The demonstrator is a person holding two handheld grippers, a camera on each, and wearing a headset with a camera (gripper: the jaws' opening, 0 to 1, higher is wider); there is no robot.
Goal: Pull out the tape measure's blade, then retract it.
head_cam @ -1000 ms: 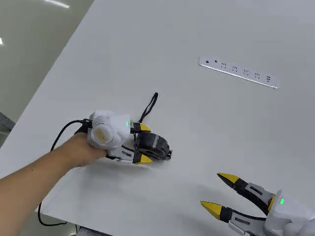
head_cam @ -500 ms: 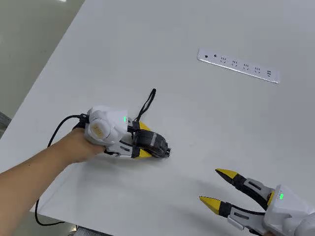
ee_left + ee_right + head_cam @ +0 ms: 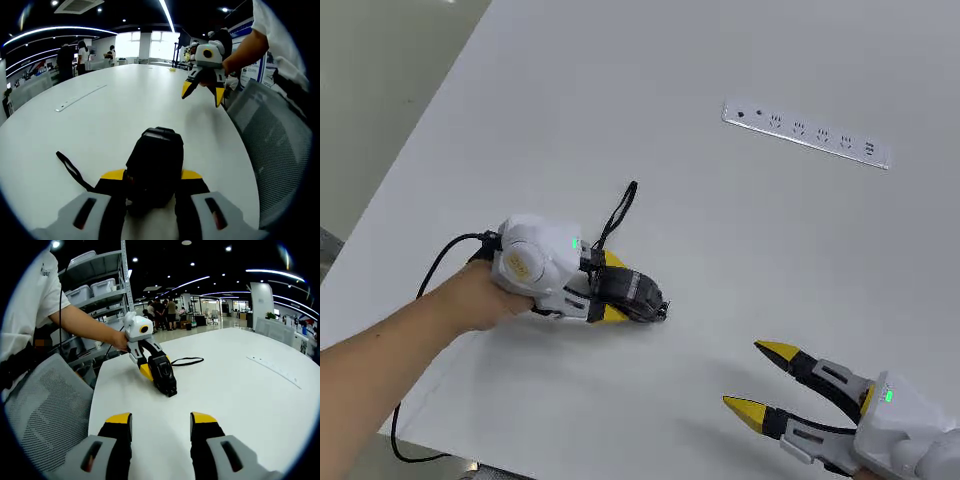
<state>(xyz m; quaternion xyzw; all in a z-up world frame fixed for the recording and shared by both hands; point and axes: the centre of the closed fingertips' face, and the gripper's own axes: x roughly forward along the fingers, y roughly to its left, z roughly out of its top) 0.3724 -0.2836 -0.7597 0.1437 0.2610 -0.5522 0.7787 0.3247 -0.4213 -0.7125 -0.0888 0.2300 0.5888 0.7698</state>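
Observation:
The black tape measure (image 3: 630, 292) lies on the white table (image 3: 720, 230), clamped between the yellow-tipped jaws of my left gripper (image 3: 608, 286). Its black wrist strap (image 3: 620, 212) trails away across the table. In the left gripper view the tape measure (image 3: 155, 162) sits between the jaws, with no blade out. My right gripper (image 3: 762, 381) is open near the table's front right, well apart from the tape measure. In the right gripper view its jaws (image 3: 161, 421) point at the tape measure (image 3: 163, 371) held by the left gripper (image 3: 150, 361).
A white power strip (image 3: 806, 133) lies flat at the far right of the table. A black cable (image 3: 440, 275) runs from the left gripper over the table's left edge. A mesh chair (image 3: 40, 415) stands by the near edge.
The head camera shifted slightly. The left gripper and tape measure stay put; the right gripper has barely moved.

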